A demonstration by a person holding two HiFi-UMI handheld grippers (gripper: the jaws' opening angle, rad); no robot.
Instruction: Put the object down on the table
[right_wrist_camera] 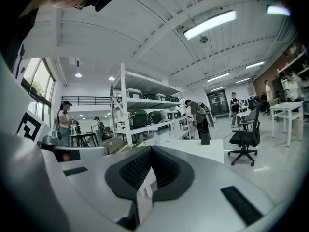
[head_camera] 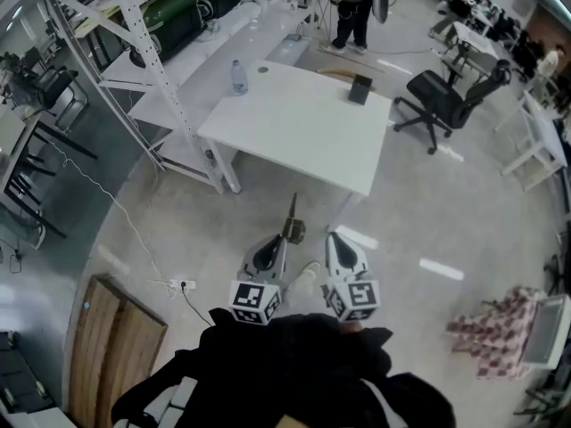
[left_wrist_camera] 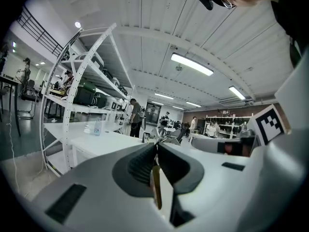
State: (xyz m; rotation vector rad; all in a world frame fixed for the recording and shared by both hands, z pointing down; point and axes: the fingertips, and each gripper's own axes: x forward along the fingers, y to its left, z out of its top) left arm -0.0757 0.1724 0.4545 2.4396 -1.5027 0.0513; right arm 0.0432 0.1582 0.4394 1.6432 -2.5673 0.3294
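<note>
A slim tool (head_camera: 293, 219) with a thin dark shaft and an ochre body sticks out forward from my left gripper (head_camera: 284, 237), which is shut on it above the floor. In the left gripper view the ochre part (left_wrist_camera: 155, 187) runs between the closed jaws of the left gripper (left_wrist_camera: 155, 146). My right gripper (head_camera: 332, 237) is beside it, shut with nothing between its jaws, as the right gripper view shows too (right_wrist_camera: 150, 149). The white table (head_camera: 303, 123) stands ahead, beyond both grippers and apart from them.
On the table are a water bottle (head_camera: 239, 77) at the far left and a black object (head_camera: 359, 88) at the far right. An office chair (head_camera: 446, 101) stands to its right, metal shelving (head_camera: 152, 52) to its left. A person (head_camera: 352, 7) stands beyond. A wooden panel (head_camera: 116, 346) lies at lower left.
</note>
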